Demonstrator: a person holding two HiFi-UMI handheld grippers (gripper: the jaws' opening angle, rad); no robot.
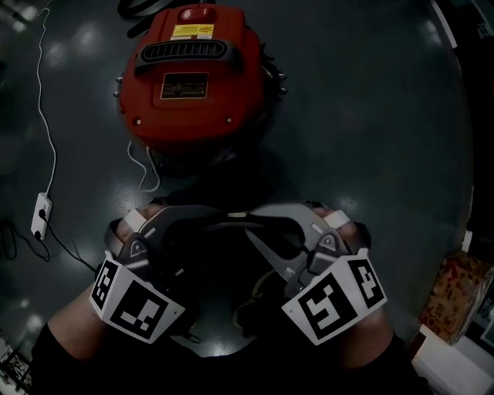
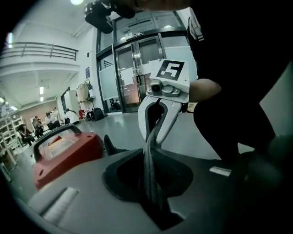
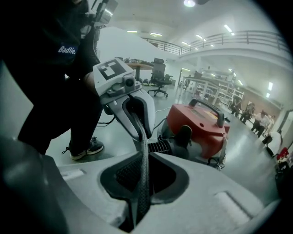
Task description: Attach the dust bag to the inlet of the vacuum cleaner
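Observation:
The red vacuum cleaner stands on the dark floor ahead of me, its black handle on top; it also shows as a red body in the left gripper view and as the vacuum cleaner in the right gripper view. Below it, my two grippers face each other with the dark dust bag stretched between them. My left gripper is shut on a taut edge of the bag. My right gripper is shut on the same edge. Most of the bag is hidden in shadow under the grippers.
A white power strip with its cable lies on the floor at the left. A thin white cord hangs off the vacuum's front. A printed carton sits at the right edge. A black hose coils behind the vacuum. People stand far off.

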